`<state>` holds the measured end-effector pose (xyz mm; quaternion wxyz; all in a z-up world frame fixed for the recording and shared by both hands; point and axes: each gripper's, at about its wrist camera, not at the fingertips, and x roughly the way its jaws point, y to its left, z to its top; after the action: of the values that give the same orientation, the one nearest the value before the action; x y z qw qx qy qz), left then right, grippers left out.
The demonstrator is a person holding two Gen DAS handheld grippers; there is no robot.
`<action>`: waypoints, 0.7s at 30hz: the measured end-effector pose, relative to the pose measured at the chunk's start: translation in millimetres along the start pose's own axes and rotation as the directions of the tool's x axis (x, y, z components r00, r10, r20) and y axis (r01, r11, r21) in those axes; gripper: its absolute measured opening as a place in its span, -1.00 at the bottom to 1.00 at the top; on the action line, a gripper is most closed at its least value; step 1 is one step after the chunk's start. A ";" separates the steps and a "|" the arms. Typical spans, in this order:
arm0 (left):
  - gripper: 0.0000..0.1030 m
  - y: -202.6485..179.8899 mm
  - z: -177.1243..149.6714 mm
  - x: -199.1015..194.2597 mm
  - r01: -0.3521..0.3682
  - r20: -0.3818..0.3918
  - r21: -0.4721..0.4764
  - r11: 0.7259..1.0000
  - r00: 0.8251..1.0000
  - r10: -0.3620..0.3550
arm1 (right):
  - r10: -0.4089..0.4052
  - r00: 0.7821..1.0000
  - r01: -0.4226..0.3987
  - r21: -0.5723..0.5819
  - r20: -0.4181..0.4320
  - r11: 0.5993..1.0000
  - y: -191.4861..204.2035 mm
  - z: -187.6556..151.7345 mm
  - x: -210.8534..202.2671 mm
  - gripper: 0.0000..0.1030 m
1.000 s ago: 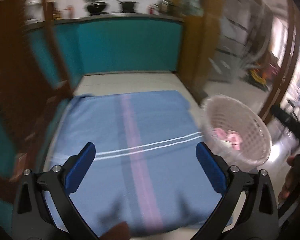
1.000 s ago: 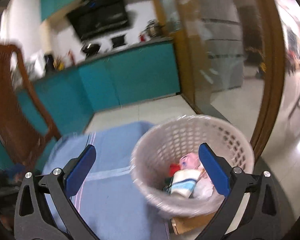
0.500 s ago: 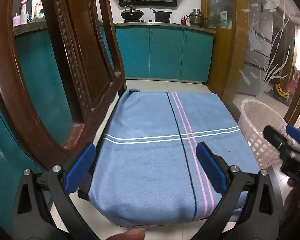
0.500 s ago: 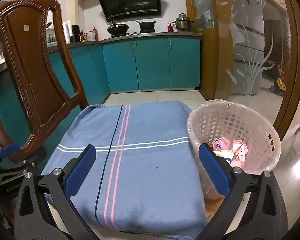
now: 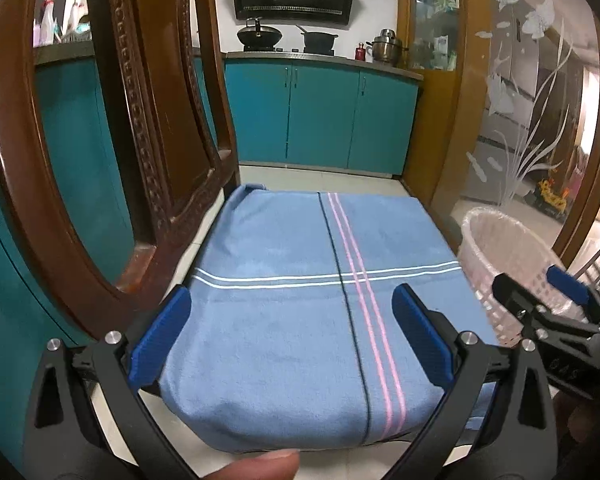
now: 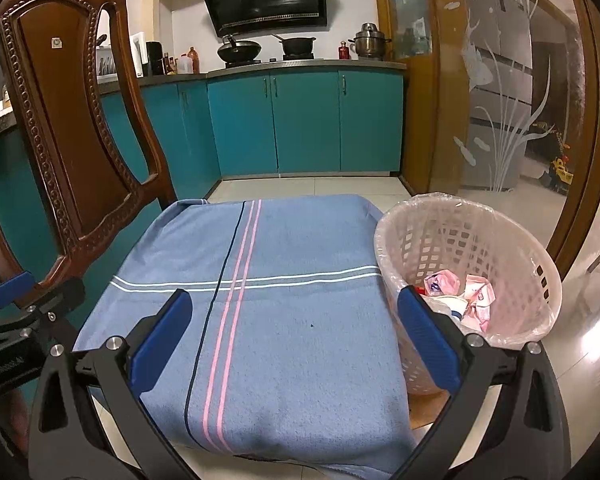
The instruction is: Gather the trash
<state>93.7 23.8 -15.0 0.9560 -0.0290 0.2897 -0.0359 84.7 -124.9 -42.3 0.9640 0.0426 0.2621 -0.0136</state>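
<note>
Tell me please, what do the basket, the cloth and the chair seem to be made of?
Basket: probably pale pink plastic, with moulded lattice holes and a thin clear liner. Cloth: soft woven fabric, matte and slightly fuzzy, with striped lines. Chair: dark carved wood, glossy, apparently varnished.

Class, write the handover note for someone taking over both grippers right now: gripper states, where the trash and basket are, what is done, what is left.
Left gripper: open, empty, held over the blue cloth.
Right gripper: open, empty, at the cloth's right side beside the basket.
The lined pink basket stands at the cloth's right edge; crumpled wrappers lie inside it.
Done: that trash is in the basket, and no trash shows on the cloth.
Left: probably nothing on the cloth; check the floor around it, which the views show only partly.
</note>
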 end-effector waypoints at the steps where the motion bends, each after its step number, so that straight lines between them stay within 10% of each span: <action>1: 0.95 1.4 -0.2 0.2 0.015 -0.001 -0.015 1.000 1.000 -0.015 | 0.000 1.000 0.000 0.000 0.000 1.000 0.2 -0.9 0.1 0.94; 21: 0.95 -7.6 -2.6 2.8 0.006 -0.009 0.042 0.999 1.000 -0.006 | -0.003 1.000 0.003 -0.002 -0.001 1.000 0.1 -2.5 3.0 0.94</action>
<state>94.2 15.9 -18.1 0.9550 -0.0097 0.2931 -0.0449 86.1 -124.6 -45.9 0.9639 0.0415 0.2625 -0.0148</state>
